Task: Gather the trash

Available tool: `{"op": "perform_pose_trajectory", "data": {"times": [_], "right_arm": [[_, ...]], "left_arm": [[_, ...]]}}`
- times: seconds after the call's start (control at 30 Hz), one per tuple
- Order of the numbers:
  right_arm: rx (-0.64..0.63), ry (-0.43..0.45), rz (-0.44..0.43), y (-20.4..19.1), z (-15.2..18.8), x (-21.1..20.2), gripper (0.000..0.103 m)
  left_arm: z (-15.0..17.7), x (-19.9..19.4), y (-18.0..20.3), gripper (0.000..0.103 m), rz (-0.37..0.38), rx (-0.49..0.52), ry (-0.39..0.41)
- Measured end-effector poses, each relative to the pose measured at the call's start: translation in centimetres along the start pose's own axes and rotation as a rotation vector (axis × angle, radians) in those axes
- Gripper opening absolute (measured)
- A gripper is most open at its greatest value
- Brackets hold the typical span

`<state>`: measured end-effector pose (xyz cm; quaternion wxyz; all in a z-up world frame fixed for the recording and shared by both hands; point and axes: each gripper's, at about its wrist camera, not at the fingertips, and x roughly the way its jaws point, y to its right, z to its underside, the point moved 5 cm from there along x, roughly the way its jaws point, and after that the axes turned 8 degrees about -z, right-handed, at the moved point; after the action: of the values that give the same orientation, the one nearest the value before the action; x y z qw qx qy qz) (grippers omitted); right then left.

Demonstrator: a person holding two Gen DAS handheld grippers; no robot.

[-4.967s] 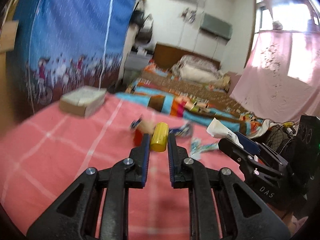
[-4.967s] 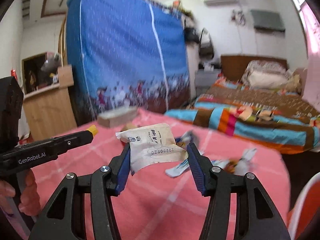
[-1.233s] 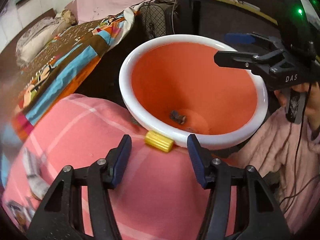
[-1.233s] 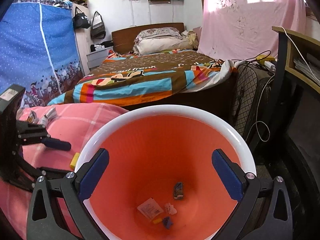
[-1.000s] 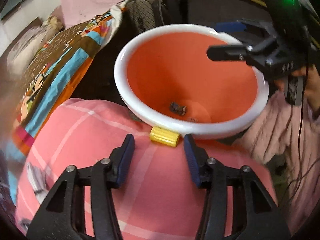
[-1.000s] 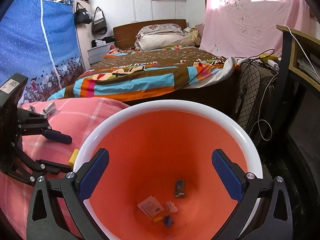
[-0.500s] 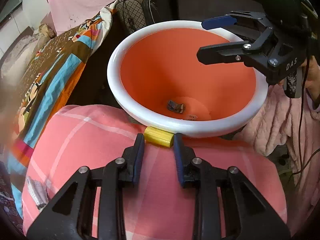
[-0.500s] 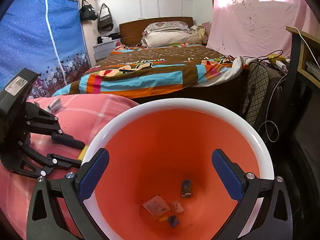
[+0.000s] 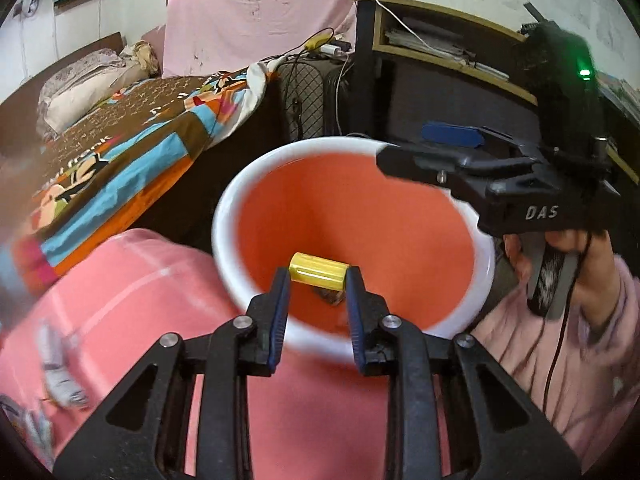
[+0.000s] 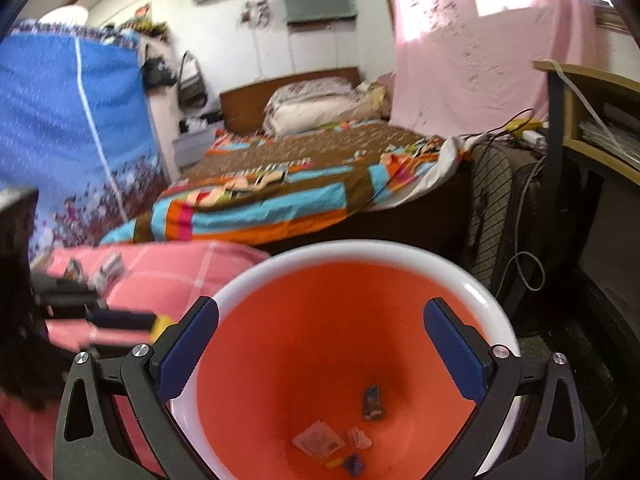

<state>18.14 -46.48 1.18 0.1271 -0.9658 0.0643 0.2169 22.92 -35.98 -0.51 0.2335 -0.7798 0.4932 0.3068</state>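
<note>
Over the orange bin [image 9: 256,184], the left gripper [image 9: 318,280] clamps a yellow cylinder [image 9: 318,272].

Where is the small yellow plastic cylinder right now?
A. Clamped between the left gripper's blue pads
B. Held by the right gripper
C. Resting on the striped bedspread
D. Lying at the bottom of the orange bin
A: the small yellow plastic cylinder sits clamped between the left gripper's blue pads, over the white-rimmed orange bin.
</note>
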Motion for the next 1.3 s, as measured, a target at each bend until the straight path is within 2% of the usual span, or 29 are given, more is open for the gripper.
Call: {"op": "perform_pose_trajectory", "data": {"times": [0.23, 0.37, 0.5, 0.63, 0.7, 0.93, 1.03, 1.3], "right_arm": [[0.069, 0.131, 0.078, 2.2, -1.7, -2.6, 0.103], [0.106, 0.171, 0.089, 3.0, -2.3, -3.3, 0.103], [0.116, 0.217, 0.077, 2.6, -3.0, -3.9, 0.103], [0.098, 0.282, 0.047, 0.9, -3.8, -4.6, 0.103], [0.087, 0.320, 0.022, -0.2, -4.3, -5.0, 0.103], [0.001, 0.452, -0.075, -5.2, -5.5, -6.3, 0.103], [-0.042, 0.497, -0.130, -7.7, -5.7, -6.6, 0.103], [-0.126, 0.600, -0.251, -13.7, -5.5, -7.0, 0.103]], "left_arm": [[-1.0, 1.4, 1.2, 0.034, -0.004, -0.058, -0.031], [-0.9, 0.2, 0.9, 0.043, -0.041, -0.100, -0.016], [-0.9, -1.9, -0.4, 0.052, -0.097, -0.186, 0.033], [-0.4, -5.6, -2.2, 0.063, -0.227, -0.281, 0.125], [0.1, -7.9, -3.1, 0.078, -0.292, -0.334, 0.184], [3.2, -16.2, -6.2, 0.103, -0.540, -0.540, 0.409], [4.9, -19.3, -7.1, 0.103, -0.641, -0.601, 0.497], [9.4, -24.8, -8.5, 0.103, -0.868, -0.635, 0.604]]}}
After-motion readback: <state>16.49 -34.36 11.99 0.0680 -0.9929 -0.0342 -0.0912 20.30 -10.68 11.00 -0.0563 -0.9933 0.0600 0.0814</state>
